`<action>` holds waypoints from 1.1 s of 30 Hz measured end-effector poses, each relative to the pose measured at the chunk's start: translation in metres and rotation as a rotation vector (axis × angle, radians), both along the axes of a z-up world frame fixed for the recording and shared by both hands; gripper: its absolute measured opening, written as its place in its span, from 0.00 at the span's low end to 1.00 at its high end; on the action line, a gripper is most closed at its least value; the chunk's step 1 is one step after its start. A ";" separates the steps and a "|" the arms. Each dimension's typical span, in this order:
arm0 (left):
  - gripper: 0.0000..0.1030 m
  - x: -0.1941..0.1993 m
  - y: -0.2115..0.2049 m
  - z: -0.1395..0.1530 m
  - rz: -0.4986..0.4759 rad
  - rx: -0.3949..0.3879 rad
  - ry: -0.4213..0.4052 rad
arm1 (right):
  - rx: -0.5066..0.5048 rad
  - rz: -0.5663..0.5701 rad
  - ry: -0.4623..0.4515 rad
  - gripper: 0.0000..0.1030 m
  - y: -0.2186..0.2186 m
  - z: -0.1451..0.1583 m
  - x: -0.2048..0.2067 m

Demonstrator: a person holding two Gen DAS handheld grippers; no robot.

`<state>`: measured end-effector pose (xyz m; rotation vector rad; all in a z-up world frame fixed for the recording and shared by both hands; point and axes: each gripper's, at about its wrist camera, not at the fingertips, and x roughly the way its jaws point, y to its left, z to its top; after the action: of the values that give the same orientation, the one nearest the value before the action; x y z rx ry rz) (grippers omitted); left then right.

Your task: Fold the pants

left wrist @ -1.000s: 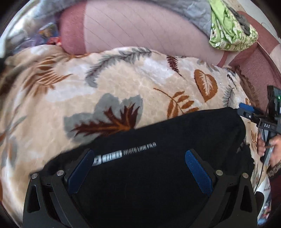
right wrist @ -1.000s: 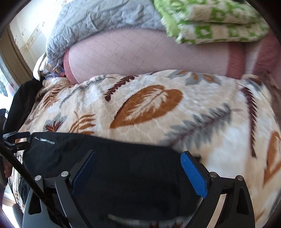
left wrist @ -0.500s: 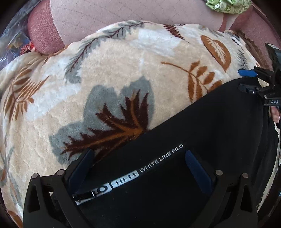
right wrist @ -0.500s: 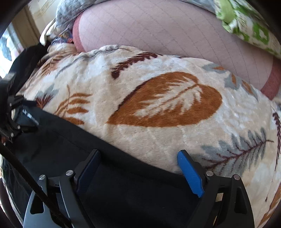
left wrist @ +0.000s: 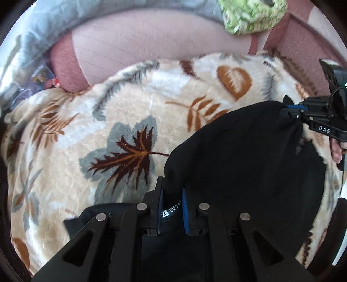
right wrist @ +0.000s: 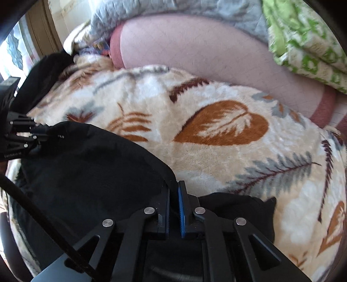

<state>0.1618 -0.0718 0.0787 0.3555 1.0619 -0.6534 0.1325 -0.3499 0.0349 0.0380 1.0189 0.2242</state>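
Left hand-held gripper (left wrist: 171, 196) and right hand-held gripper (right wrist: 173, 195), each clamped on black pants (left wrist: 249, 151).

Matt black pants (left wrist: 249, 156); plush blanket (left wrist: 130, 112)

Right gripper (right wrist: 173, 195), jaws just closed, pinched the near edge of the black pants (right wrist: 91, 171). The pants lay on a cream leaf-patterned blanket (right wrist: 216, 151), and their far corner was clamped by the left gripper (right wrist: 40, 132) at the frame's left edge. Behind the blanket lay a pink quilted cushion (right wrist: 195, 54), a grey quilt (right wrist: 173, 8) and green-patterned bedding (right wrist: 308, 43).
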 end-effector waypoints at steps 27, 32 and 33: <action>0.55 -0.263 0.153 -0.001 0.342 -0.272 -0.006 | 0.242 -0.293 -0.005 0.33 -0.022 -0.001 -0.269; 0.63 -0.258 0.143 0.013 0.352 -0.314 -0.042 | 0.250 -0.396 -0.083 0.47 -0.055 0.017 -0.253; 0.63 -0.256 0.139 0.013 0.353 -0.310 -0.042 | 0.240 -0.404 -0.094 0.56 -0.058 0.016 -0.247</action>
<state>-0.0945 0.0669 0.0914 -0.0873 0.9355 -0.4798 -0.1145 -0.4079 0.0514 0.4430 0.8656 -0.0219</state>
